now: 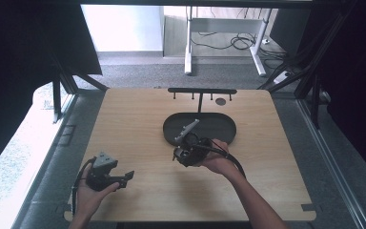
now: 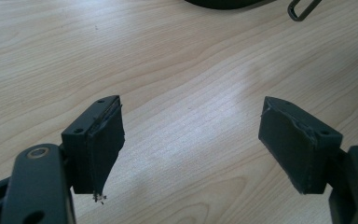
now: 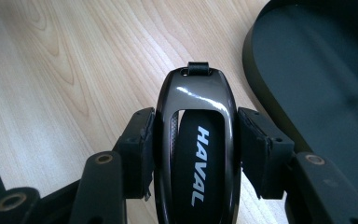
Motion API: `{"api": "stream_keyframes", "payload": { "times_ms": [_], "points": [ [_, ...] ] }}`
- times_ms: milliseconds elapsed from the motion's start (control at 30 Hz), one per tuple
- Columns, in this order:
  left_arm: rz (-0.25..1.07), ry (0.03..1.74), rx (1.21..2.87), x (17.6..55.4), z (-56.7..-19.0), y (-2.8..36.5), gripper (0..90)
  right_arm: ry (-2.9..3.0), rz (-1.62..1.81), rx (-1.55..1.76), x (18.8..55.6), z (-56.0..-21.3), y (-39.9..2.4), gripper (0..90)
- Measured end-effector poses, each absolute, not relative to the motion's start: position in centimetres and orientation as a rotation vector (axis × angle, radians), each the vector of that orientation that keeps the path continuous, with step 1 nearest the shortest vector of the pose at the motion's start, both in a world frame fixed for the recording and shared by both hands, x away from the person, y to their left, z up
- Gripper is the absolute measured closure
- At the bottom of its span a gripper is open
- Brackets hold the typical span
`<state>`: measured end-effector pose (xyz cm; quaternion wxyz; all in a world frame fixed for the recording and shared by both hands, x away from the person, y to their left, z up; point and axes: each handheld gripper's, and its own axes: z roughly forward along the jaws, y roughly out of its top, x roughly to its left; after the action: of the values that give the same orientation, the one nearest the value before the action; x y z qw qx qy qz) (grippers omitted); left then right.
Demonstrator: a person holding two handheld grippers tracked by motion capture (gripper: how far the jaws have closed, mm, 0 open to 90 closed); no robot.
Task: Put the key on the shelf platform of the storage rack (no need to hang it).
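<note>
A glossy black car key fob (image 3: 198, 140) lettered HAVAL sits between the pads of my right gripper (image 3: 196, 149), which is shut on its two sides; a small loop sticks out at the fob's far end. In the high view my right gripper (image 1: 187, 151) is held just in front of the black oval tray (image 1: 219, 129), near its left end. My left gripper (image 2: 191, 140) stands open over bare wood with nothing between its jaws; in the high view my left gripper (image 1: 124, 177) hovers near the table's front left corner.
The oval tray carries an upright post with a black crossbar (image 1: 202, 90) and small hooks. The tray's rim (image 3: 254, 60) lies just right of the fob. A metal loop (image 2: 303, 9) shows at the far edge of the wooden table (image 1: 138, 119).
</note>
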<state>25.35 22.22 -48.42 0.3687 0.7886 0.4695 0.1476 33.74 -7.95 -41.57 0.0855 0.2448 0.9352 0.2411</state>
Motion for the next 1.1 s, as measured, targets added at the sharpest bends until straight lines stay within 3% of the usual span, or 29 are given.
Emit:
{"api": "stream_keyframes", "payload": {
  "times_ms": [1100],
  "points": [
    [0.381, 1.204, 2.03, 25.4, -48.5, 22.2, 22.5, 2.748, 0.736, 0.766, 35.5, -40.6, -9.0, 49.1]
  ]
}}
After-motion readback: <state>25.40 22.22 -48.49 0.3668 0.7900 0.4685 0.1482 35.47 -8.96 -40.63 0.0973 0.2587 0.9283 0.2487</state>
